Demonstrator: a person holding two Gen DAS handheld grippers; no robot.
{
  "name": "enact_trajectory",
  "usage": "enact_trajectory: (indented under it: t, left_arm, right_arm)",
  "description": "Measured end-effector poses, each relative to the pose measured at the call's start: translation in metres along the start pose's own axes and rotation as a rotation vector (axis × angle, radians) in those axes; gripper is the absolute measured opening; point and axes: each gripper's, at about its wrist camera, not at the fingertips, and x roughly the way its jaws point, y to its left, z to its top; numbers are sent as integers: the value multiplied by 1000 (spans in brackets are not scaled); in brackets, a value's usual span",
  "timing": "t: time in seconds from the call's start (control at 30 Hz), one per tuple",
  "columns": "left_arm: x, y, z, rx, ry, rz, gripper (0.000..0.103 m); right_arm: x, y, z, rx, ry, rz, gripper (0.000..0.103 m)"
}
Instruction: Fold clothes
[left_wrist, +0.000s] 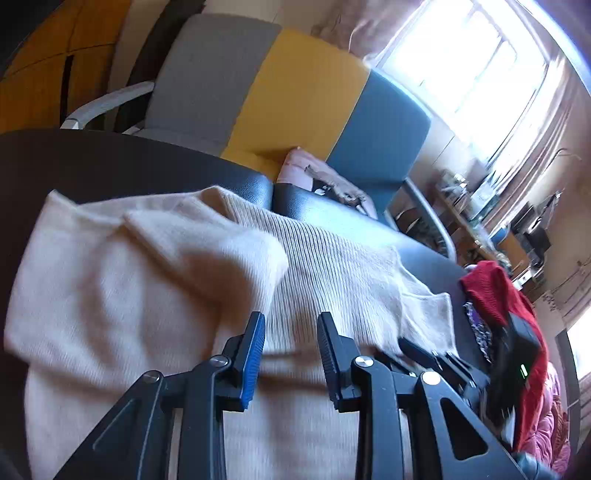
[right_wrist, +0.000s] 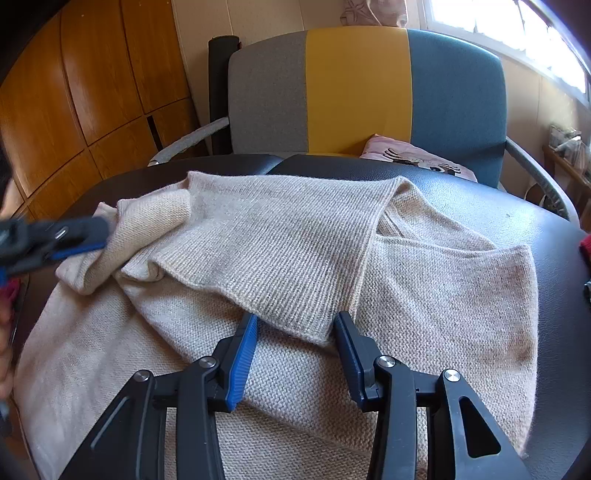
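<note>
A beige knit sweater (right_wrist: 280, 251) lies partly folded on a black leather table (right_wrist: 554, 280), with a ribbed sleeve laid across its body. My right gripper (right_wrist: 295, 325) is open just above the sleeve's cuff edge, holding nothing. My left gripper (left_wrist: 291, 325) is open over the sweater (left_wrist: 147, 280) in its own view, nothing between the fingers. It also shows blurred at the left of the right wrist view (right_wrist: 81, 236), next to a bunched sleeve; I cannot tell from there whether it touches the cloth.
A grey, yellow and blue armchair (right_wrist: 362, 85) stands behind the table with a pink garment (right_wrist: 413, 155) on its seat. Red and pink clothes (left_wrist: 495, 291) are piled at the table's right. Wooden cabinets (right_wrist: 74, 96) stand left, a cluttered shelf (left_wrist: 480, 206) under the window.
</note>
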Motion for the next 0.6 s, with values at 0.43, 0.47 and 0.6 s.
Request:
enact_trajectory:
  t: [0.43,0.47,0.6]
  left_arm:
    - [-17,92,-72,-163,-97,63,29]
    - [-17,95,-73,-172,-102,49,29]
    - [-15,99,-73,-175,-110,38,29]
  right_arm:
    - [15,12,7,-35,92,-94,103]
    - [16,13,8,-39,99,-98,103]
    - [15,13,14,-32,126,-103,103]
